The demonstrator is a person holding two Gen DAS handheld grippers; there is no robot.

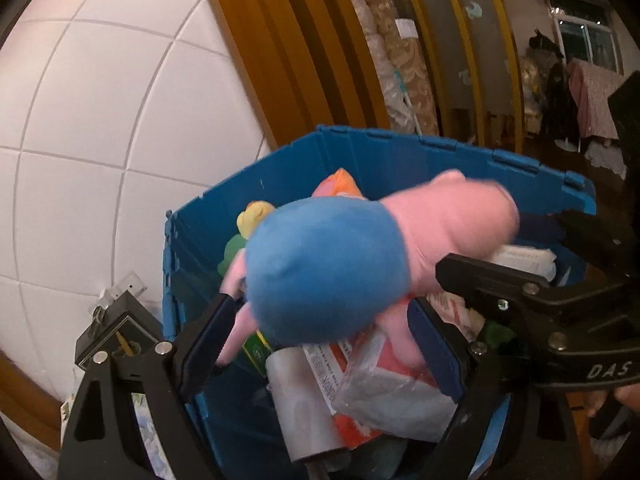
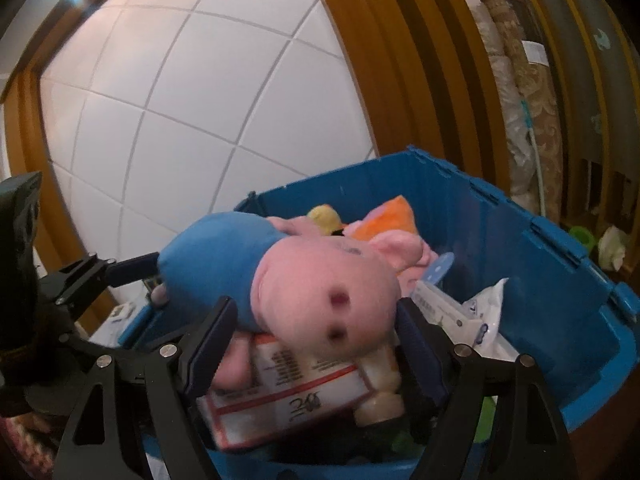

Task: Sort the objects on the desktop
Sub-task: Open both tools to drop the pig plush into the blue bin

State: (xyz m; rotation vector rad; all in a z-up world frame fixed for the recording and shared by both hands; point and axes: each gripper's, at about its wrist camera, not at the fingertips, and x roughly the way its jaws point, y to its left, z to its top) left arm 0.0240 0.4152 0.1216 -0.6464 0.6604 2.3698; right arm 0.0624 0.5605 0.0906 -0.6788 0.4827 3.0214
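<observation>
A plush pig (image 1: 324, 268), blue body and pink head, lies across the top of an open blue crate (image 1: 360, 148) packed with things. My left gripper (image 1: 322, 304) straddles its blue body, both pads against it. In the right wrist view my right gripper (image 2: 316, 304) spans the pink head (image 2: 332, 292) with its pads touching the sides. The head rests on a red and white box (image 2: 288, 396). From the left wrist view one right finger (image 1: 480, 280) shows under the head. One left finger (image 2: 132, 268) shows beside the body in the right wrist view.
In the crate (image 2: 520, 240) lie an orange plush (image 2: 396, 210), a yellow toy (image 2: 324, 216), a wipes pack (image 2: 472, 312), a pale bottle (image 2: 380, 400) and a grey roll (image 1: 304, 400). A small black box (image 1: 116, 332) stands left of it. White tiled wall and wooden frame rise behind.
</observation>
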